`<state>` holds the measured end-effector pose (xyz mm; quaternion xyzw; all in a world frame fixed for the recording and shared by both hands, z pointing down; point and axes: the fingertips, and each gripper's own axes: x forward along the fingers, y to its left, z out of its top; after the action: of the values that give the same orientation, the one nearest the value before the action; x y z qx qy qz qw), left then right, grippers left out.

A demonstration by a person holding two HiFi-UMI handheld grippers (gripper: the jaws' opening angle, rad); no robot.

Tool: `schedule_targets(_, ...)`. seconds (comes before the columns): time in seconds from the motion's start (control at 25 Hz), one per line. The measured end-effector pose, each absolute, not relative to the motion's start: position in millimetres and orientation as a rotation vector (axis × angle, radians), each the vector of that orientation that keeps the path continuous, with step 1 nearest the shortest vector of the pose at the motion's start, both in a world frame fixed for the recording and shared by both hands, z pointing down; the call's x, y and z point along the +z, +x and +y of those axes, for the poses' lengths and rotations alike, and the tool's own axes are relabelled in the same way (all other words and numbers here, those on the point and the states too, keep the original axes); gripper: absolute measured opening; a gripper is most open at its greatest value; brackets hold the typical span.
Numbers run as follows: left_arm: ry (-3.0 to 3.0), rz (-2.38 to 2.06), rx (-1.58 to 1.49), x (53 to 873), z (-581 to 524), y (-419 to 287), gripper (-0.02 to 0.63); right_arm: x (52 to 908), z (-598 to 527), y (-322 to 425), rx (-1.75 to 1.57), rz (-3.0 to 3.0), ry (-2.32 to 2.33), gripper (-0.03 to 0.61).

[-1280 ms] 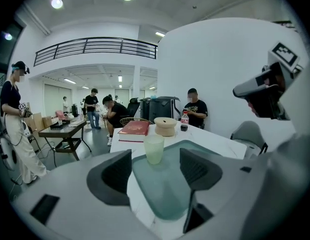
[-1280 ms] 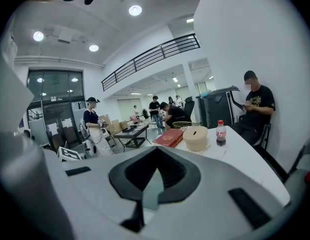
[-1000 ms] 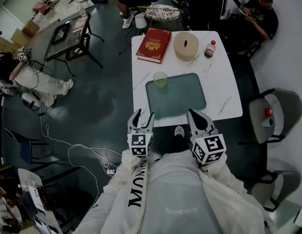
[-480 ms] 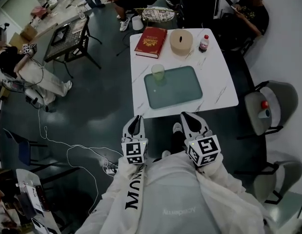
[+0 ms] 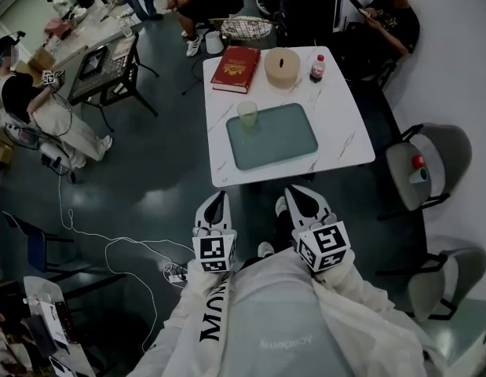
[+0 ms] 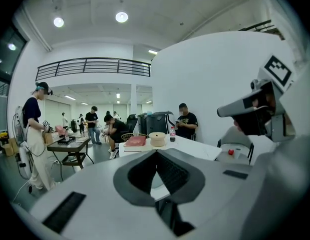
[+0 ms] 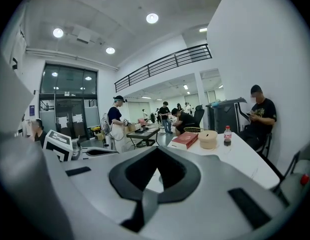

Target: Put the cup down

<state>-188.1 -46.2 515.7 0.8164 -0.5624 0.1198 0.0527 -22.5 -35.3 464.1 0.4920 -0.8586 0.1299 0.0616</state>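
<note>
Floor: dark grey floor (image 5: 148,171) beneath you, white cable (image 5: 109,242) looping across it on your left.
Table: white table (image 5: 345,132) straight ahead of you.
Chairs: two grey chairs (image 5: 454,144) to your right.
Wall: plain white wall (image 5: 454,53), your right.
Light: round ceiling lamps (image 6: 121,17) lit, above a balcony railing (image 6: 94,65).

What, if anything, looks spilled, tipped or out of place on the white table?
Nothing stands out. The cup stands upright at the far left corner of the green tray; the red book, round box and bottle sit tidily behind it. No spill shows.
</note>
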Motion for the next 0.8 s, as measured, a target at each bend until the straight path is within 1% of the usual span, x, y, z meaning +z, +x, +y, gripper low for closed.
schedule_targets(0.2,2.506,-1.693,0.332,498,-31,-181,0.011,456,-22,-23,0.364,-2.604,1.485,0.005)
schedule_targets(0.48,2.576,-1.623,0.293,468,-23,-153,0.011,445,-18,-16,0.363,-2.611,1.499,0.005)
schedule_targets(0.8,2.573,-1.601,0.255,457,-28,-130,0.011,442,-26,-22,0.348,-2.641,1.424,0.005)
